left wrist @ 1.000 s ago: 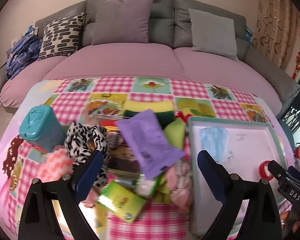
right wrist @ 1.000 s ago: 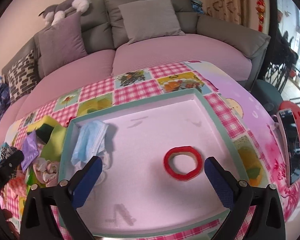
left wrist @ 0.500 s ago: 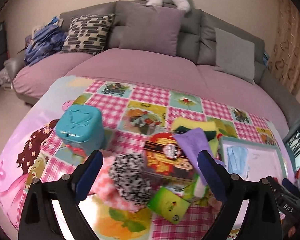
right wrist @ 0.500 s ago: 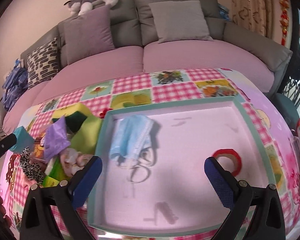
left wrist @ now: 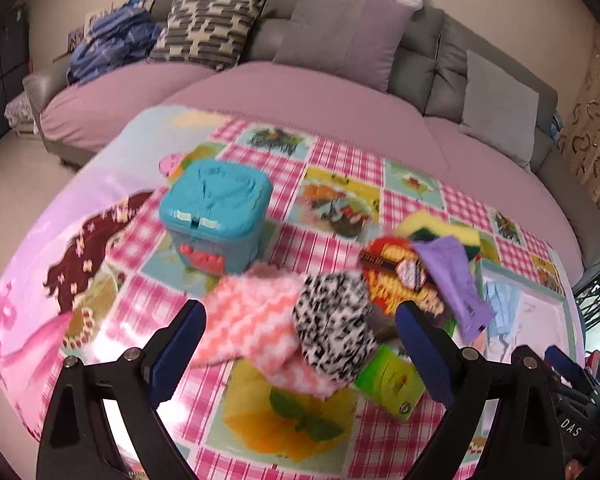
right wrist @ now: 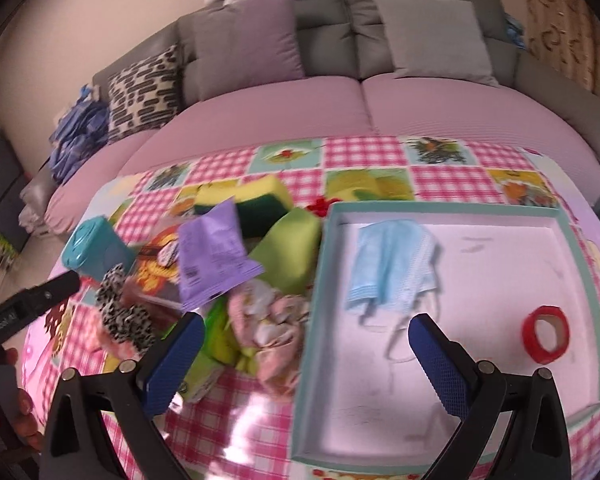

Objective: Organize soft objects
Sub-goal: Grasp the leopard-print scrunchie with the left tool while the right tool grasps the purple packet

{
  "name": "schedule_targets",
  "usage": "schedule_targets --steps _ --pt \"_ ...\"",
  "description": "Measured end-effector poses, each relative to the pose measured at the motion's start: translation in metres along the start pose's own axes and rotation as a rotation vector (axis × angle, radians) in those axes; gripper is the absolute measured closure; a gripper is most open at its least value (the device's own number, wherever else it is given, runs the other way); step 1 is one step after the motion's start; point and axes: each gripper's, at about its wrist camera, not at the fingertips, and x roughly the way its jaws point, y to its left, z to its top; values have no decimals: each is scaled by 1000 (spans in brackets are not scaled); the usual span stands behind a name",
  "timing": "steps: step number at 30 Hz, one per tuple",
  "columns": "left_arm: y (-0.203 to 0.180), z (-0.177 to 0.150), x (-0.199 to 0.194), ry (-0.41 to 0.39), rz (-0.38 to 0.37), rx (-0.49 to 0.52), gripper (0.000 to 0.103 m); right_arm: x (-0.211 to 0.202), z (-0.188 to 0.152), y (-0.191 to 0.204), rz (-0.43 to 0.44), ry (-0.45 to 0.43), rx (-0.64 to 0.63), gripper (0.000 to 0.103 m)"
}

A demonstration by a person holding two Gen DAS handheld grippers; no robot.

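A heap of soft things lies on the checked tablecloth: a pink-and-white zigzag cloth (left wrist: 256,316), a black-and-white spotted scrunchie (left wrist: 334,332), a purple packet (left wrist: 456,284), a yellow-green sponge (right wrist: 252,196) and a crumpled pink cloth (right wrist: 276,328). My left gripper (left wrist: 300,344) hangs open just above the zigzag cloth and scrunchie, holding nothing. The teal-rimmed tray (right wrist: 320,288) holds a blue face mask (right wrist: 392,264) and a red tape roll (right wrist: 546,334). My right gripper (right wrist: 306,360) stands open over the tray's left rim, empty.
A teal lidded box (left wrist: 216,212) stands left of the heap. A green carton (left wrist: 392,380) and a printed snack pack (left wrist: 392,268) lie among the soft things. A pink-cushioned grey sofa (left wrist: 308,80) with pillows curves behind the table. A hand (right wrist: 16,404) shows at lower left.
Both grippers have swung to the left. The left one now faces the zigzag cloth and scrunchie instead of the purple packet. The right one has shifted from mid-tray to the tray's left rim.
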Motion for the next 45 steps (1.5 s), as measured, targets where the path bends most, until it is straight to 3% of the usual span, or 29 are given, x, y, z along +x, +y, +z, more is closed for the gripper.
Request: schedule_targets --steps 6,12,18,22,24,26,32,37,45 --pt "6 -9 17 53 -6 -12 7 9 -6 24 13 24 -52 0" --pt "-6 -7 30 56 -29 23 8 15 -2 42 3 27 -108 0" --pt "-14 -3 39 52 -52 53 23 20 16 53 12 3 -137 0" --pt "-11 -3 44 66 -81 52 42 38 23 61 22 31 -157 0" --pt "-9 -3 45 65 -103 47 46 47 24 63 21 49 -158 1" --pt "-7 -3 43 58 -119 38 54 54 23 64 30 62 -153 4" --pt "-5 -3 42 47 -139 45 60 63 25 69 41 57 -149 18" --pt "-4 -3 41 44 -140 47 60 67 25 69 55 57 -130 29" --pt "-5 -4 39 42 -133 47 61 65 24 67 87 58 -115 34"
